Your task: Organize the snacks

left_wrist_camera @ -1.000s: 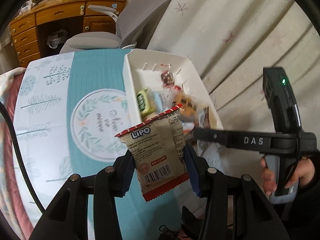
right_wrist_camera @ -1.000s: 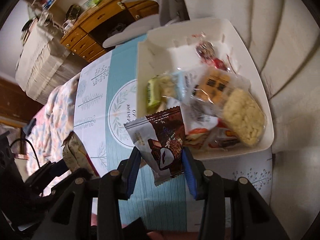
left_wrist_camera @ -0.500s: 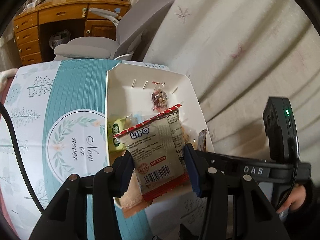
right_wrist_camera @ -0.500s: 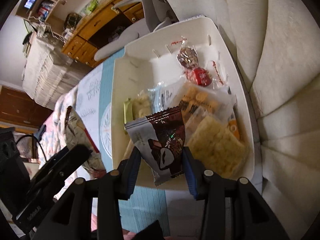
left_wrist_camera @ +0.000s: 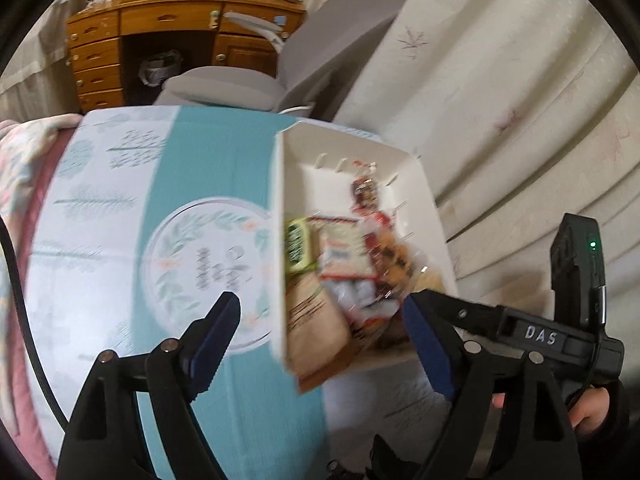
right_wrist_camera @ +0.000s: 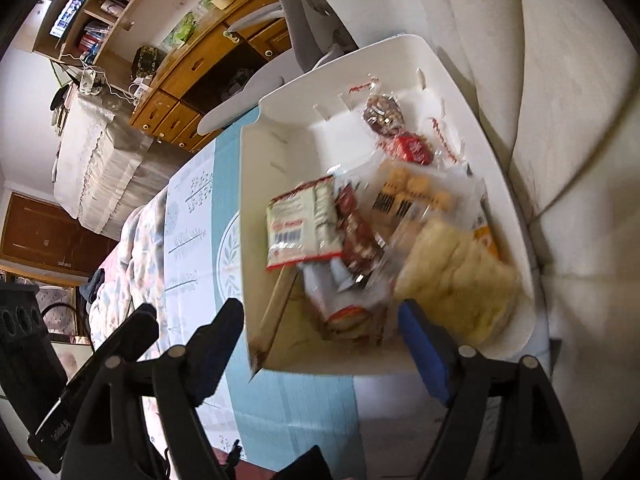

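Both your grippers, left [left_wrist_camera: 320, 344] and right [right_wrist_camera: 320, 344], are opening with nothing between the fingers: Lipo pack [right_wrist_camera: 304, 224] and brown pack [right_wrist_camera: 356, 236] now lie in the box [right_wrist_camera: 400, 56], so both drops look done

I am seeing a teal and white tablecloth [left_wrist_camera: 208, 184] covering the table, with a round leaf wreath print [left_wrist_camera: 208, 264] lying near its middle. Beyond the table's far edge a grey office chair [left_wrist_camera: 256, 76] is standing, and behind it a wooden desk [left_wrist_camera: 160, 24] is lining the wall. A cream curtain [left_wrist_camera: 500, 100] is hanging along the table's right edge. A flowered blanket [right_wrist_camera: 132, 248] is lying off its left edge.
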A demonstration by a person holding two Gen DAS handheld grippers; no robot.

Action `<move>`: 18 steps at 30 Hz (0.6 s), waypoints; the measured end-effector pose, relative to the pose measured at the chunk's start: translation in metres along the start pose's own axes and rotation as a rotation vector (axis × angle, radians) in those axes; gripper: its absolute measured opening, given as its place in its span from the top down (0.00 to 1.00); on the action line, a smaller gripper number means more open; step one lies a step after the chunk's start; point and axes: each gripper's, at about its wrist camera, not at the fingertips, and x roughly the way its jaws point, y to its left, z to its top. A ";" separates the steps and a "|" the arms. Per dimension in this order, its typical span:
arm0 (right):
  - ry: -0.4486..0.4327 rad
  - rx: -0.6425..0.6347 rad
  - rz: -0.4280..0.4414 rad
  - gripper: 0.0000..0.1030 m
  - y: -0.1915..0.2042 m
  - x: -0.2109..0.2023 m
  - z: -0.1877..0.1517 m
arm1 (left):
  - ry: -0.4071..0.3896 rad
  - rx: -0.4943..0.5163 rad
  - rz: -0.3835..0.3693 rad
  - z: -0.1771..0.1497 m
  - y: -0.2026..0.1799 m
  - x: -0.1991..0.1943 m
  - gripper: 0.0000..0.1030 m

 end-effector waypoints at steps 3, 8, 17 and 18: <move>-0.016 0.000 -0.013 0.18 0.013 -0.002 -0.021 | 0.006 -0.033 0.025 -0.016 0.020 -0.025 0.13; -0.037 -0.044 -0.081 0.16 0.043 -0.008 -0.064 | -0.021 -0.072 0.034 -0.044 0.054 -0.076 0.01; -0.141 -0.121 -0.158 0.05 0.094 -0.044 -0.155 | -0.035 -0.019 0.144 -0.096 0.092 -0.136 0.01; -0.147 -0.137 -0.162 0.04 0.100 -0.049 -0.163 | -0.031 -0.011 0.157 -0.101 0.093 -0.140 0.01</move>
